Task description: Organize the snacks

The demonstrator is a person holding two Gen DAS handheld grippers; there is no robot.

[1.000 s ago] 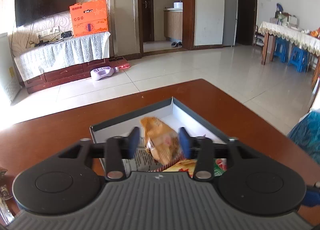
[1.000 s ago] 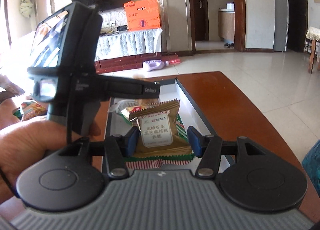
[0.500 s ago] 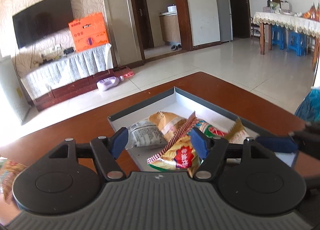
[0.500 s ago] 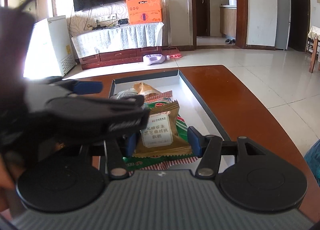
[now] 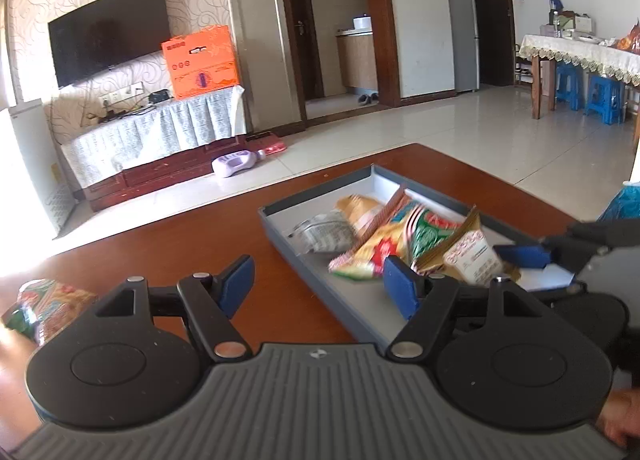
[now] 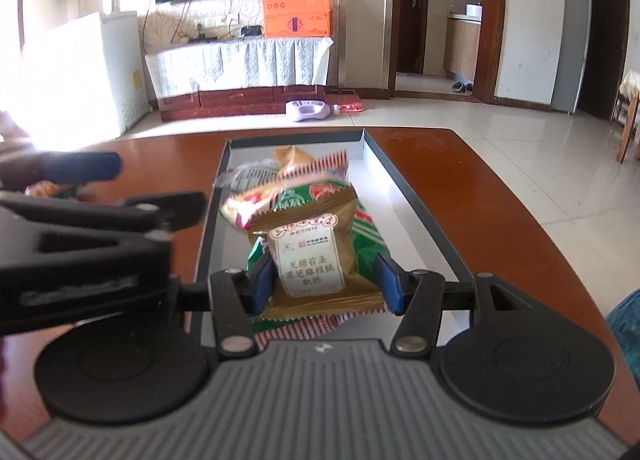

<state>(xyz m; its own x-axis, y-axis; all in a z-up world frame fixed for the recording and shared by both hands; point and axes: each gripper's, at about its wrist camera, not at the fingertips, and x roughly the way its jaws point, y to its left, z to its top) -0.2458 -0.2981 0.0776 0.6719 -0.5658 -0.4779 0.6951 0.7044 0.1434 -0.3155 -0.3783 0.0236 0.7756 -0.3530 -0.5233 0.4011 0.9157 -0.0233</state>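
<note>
Brown foil, the packet (image 6: 316, 260) sits between the right claw's (image 6: 325, 283) blue pads, low over the near end of the grey tray (image 6: 416, 212). The pads flank its sides closely, but I cannot tell whether they press on it or merely bracket it; its lower edge seems to rest on the green packet (image 6: 366, 234) beneath. Ahead of that claw the other snacks lie heaped along the tray: a red and yellow packet (image 6: 256, 204), a grey one (image 6: 250, 176) and an orange one (image 6: 294, 156) at the far end.

The left claw (image 5: 320, 286) is spread and empty, over bare table (image 5: 168, 236) just left of the tray. One more snack (image 5: 44, 308), green and red, lies loose on the table well to its left, outside the tray.

Risks, as I judge them: if the right claw lets go while the brown packet leans on the heap, it may slide off the slick wrappers or tip the pile toward the tray's low wall. If the packet is only bracketed, any lift would leave it behind. The two claws are close, so the left one swinging back could knock the right. The stray snack lies blurred near the table's bright edge, and a hasty grab could push it off.
</note>
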